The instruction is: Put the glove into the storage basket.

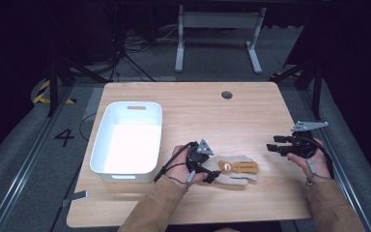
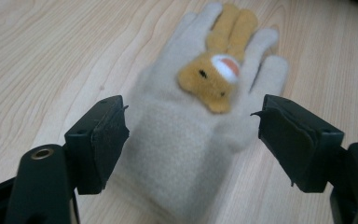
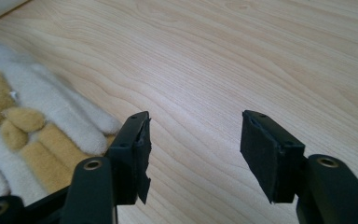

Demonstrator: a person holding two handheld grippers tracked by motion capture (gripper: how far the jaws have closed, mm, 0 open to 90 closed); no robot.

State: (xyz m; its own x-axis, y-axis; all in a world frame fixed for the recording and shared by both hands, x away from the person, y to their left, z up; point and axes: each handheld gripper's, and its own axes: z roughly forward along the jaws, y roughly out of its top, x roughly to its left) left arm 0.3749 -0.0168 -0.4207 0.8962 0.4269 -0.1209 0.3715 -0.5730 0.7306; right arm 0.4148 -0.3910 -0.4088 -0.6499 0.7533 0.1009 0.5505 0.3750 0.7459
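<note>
**Two open tongs, one glove on the desk**

One cream glove [image 1: 234,170] lies flat near the desk's [image 1: 251,116] front edge, about 6 o'clock from the middle, its fingers pointing to 3 o'clock. On its back sits an orange plush animal [image 1: 239,167]. Left tongs [image 1: 211,175] stand at the cuff end, at the glove's 9 o'clock; in the left gripper view the jaws are spread wide on either side of the cuff, not touching it. Right tongs [image 1: 273,147] hover at 2 o'clock from the glove, apart from it, jaws also parted over bare wood. A white bin [image 1: 100,145] sits at 9 o'clock, just beside the left hand [image 1: 181,170]. A round cable hole [image 1: 226,94] lies at 12 o'clock. Nothing stands between either tongs and the glove.
</note>
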